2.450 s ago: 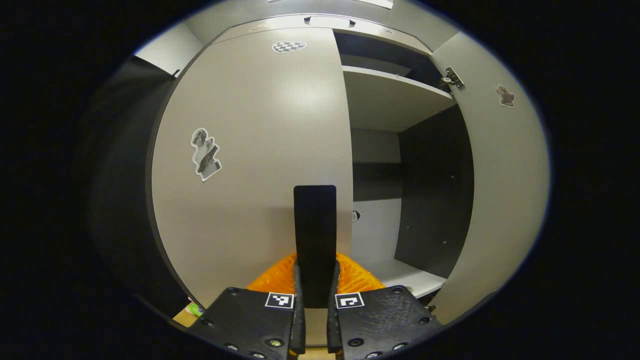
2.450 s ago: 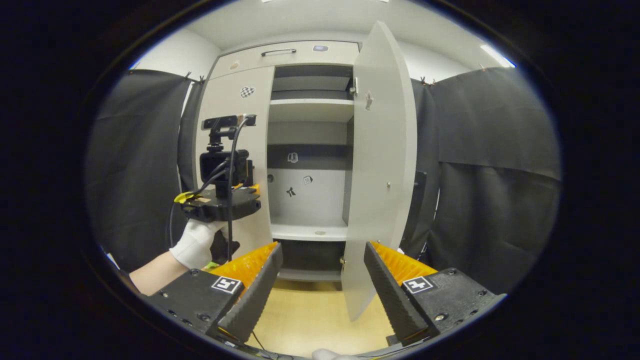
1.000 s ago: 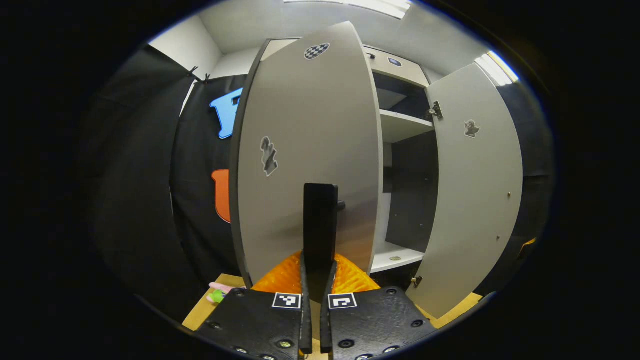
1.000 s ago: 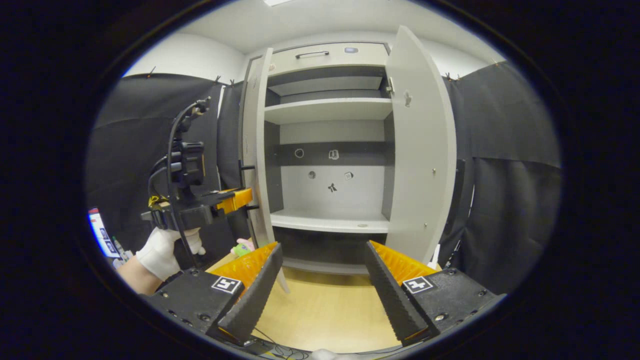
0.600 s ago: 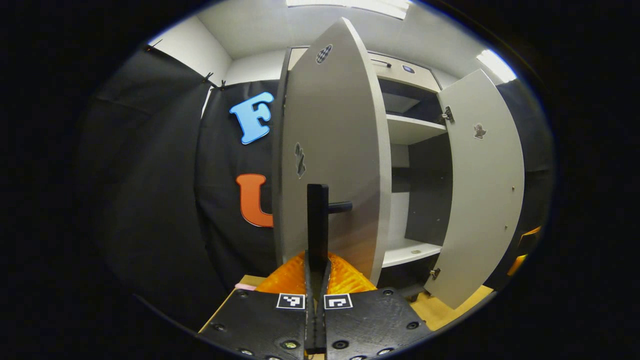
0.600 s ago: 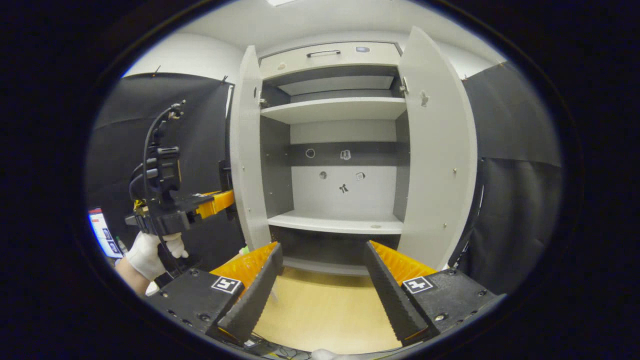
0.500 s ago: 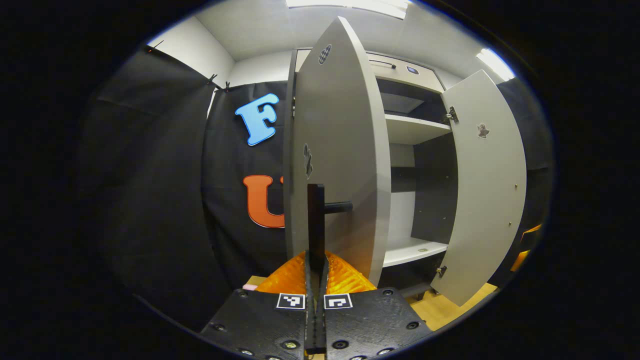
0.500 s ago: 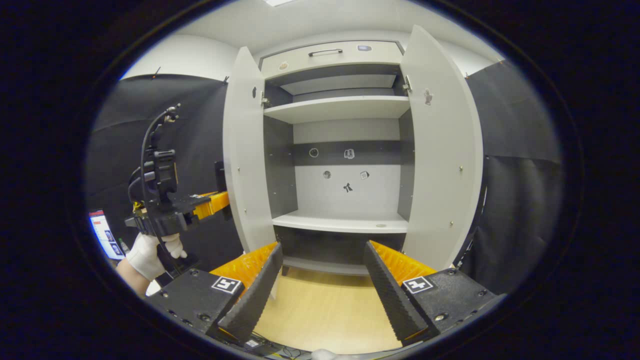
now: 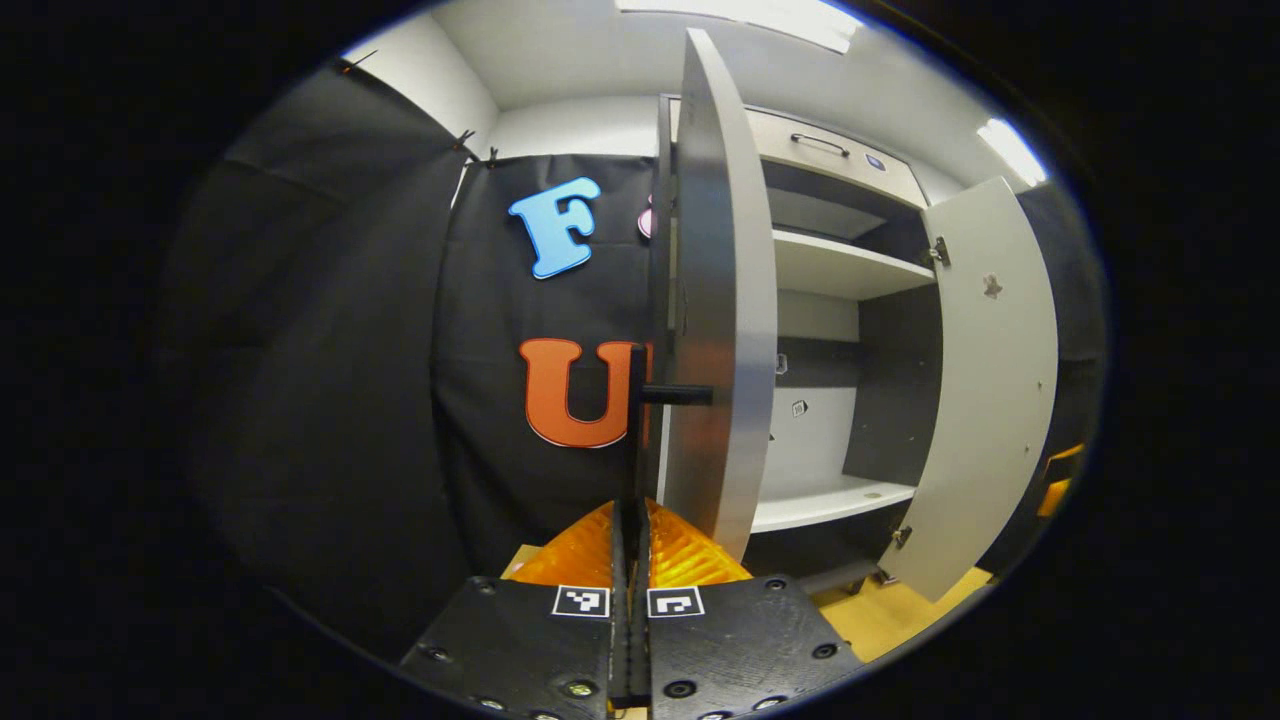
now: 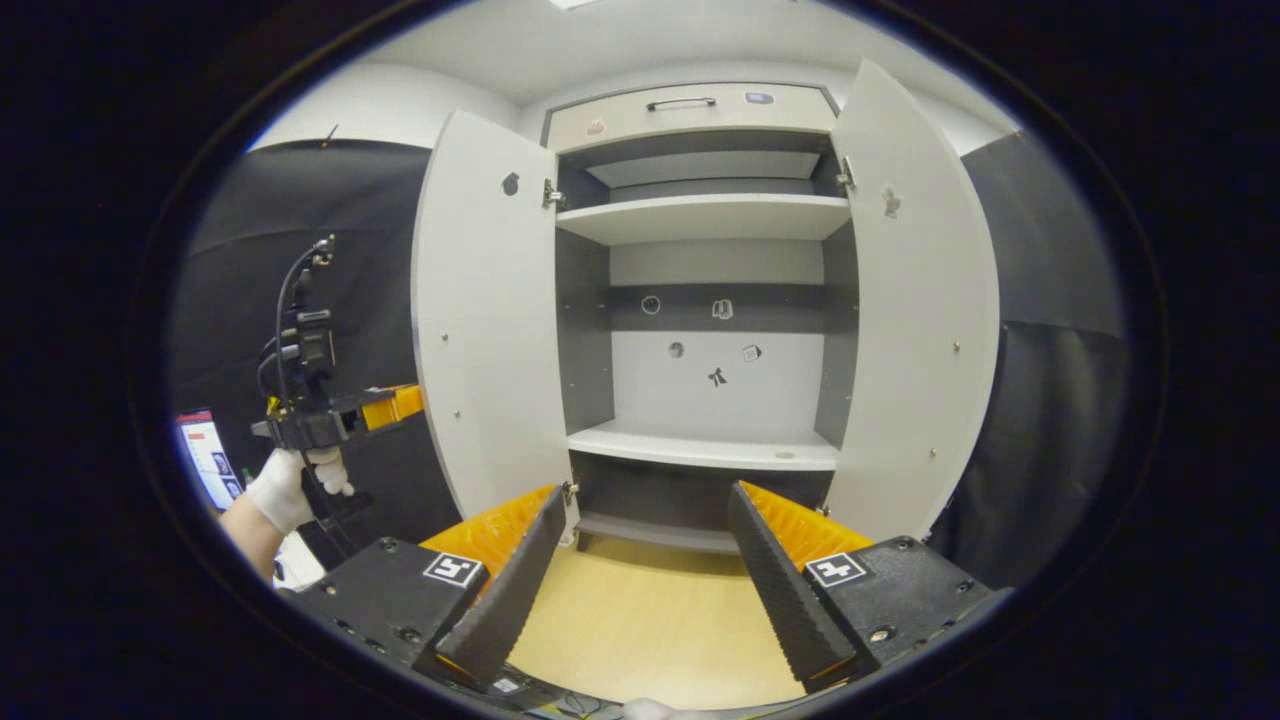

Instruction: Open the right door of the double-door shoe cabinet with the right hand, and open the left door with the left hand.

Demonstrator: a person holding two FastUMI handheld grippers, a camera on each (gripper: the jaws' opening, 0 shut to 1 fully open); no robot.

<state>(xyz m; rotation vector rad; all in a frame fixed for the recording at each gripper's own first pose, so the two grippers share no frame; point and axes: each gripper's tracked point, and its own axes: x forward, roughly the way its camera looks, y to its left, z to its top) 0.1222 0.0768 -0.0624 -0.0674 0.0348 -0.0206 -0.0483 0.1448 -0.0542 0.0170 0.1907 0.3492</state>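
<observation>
The shoe cabinet (image 10: 715, 230) stands with both doors swung wide. In the left gripper view the left door (image 9: 722, 330) is nearly edge-on, and my left gripper (image 9: 631, 520) is shut on its black bar handle (image 9: 636, 420). The right door (image 9: 990, 380) hangs open farther right. In the right gripper view the left door (image 10: 485, 330) and right door (image 10: 915, 320) flank the bare shelves. My right gripper (image 10: 645, 495) is open, back from the cabinet, holding nothing. A gloved hand (image 10: 285, 490) holds the left gripper (image 10: 398, 405) behind the left door.
A drawer with a bar handle (image 10: 680, 103) tops the cabinet. Small stickers (image 10: 717, 377) dot its back wall. Light wooden floor (image 10: 650, 620) lies between me and the cabinet. Black cloth walls stand on both sides, and a lit screen (image 10: 205, 455) is at the far left.
The left door has swung from shut to wide open with my left gripper clamped on its handle. The right gripper has stayed open while its view shifted slightly.
</observation>
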